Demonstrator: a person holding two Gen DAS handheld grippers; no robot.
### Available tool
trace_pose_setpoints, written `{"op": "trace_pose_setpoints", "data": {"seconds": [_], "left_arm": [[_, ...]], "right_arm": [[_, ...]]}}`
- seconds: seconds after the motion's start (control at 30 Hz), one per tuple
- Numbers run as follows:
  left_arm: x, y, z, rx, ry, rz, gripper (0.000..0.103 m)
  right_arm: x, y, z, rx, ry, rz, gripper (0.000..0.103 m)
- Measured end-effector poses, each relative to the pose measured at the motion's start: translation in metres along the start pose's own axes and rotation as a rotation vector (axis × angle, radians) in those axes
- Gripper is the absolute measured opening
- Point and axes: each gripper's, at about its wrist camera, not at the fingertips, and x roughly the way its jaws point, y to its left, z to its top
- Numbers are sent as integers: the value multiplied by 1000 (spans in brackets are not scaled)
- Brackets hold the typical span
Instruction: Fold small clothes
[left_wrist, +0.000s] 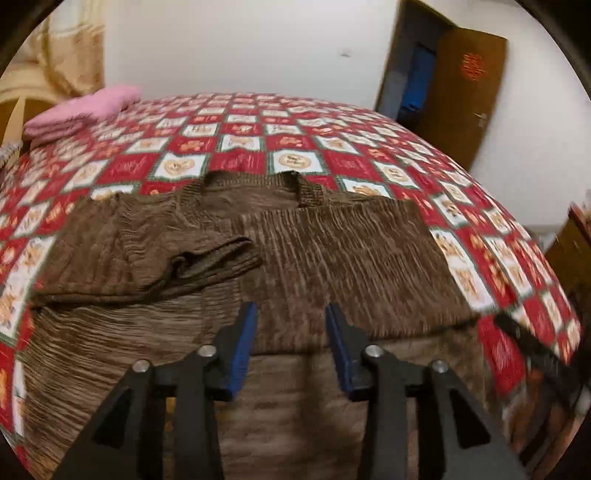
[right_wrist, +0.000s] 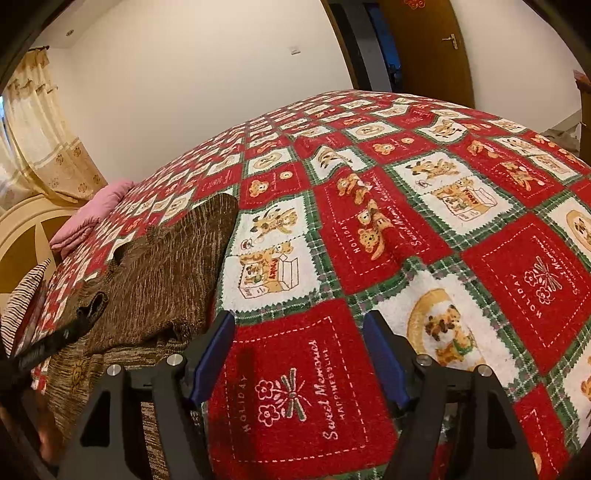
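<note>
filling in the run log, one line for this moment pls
task: fold small clothes | brown sweater sleeves folded in, on quilt | left gripper open above sweater | right gripper open over quilt

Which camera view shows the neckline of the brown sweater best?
The left wrist view. There the brown sweater lies spread out facing the camera, with its ribbed neckline fully visible at the far edge. The right wrist view shows the sweater only from the side, at the left, the neckline mostly hidden.
</note>
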Motion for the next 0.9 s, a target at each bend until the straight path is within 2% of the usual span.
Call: {"op": "trace_pose_setpoints", "data": {"seconds": [0.03, 0.1, 0.17, 0.23, 0.27, 0.33, 0.43, 0.5, 0.6, 0.7, 0.77, 0.83, 0.9], "left_arm": [[-12, 12, 0, 25, -31, 26, 57], [-26, 30, 4, 51, -91, 103, 76], [-36, 61, 6, 93, -144, 253, 83], [-33, 95, 9, 134, -140, 422, 86], [-29, 119, 13, 119, -121, 485, 86], [-24, 155, 17, 59, -84, 473, 86], [-27, 189, 11, -32, -47, 358, 86], [-26, 188, 3, -36, -50, 290, 86], [-23, 175, -11, 32, -33, 217, 86], [-12, 161, -3, 120, -5, 221, 86], [-3, 158, 4, 171, -2, 282, 86], [2, 168, 7, 147, -4, 320, 86], [10, 187, 8, 60, 37, 266, 87]], "right_arm": [[0, 0, 0, -2, 1, -1, 74], [0, 1, 0, -6, 0, -4, 74], [0, 1, -1, -6, -3, -3, 74], [-1, 1, -2, -10, -7, -6, 74], [-1, 2, -2, -12, -11, -10, 74], [0, 8, -4, -39, -16, -26, 77], [0, 15, -7, -77, -23, -44, 78], [-1, 13, -7, -72, -26, -39, 78], [-2, 12, -7, -57, -31, -20, 78], [-2, 15, -6, -75, -17, -26, 78], [-4, 21, -2, -111, 0, -19, 78], [-20, 45, 3, -190, -23, -55, 78], [-36, 74, 8, -236, -40, -3, 78]]}}
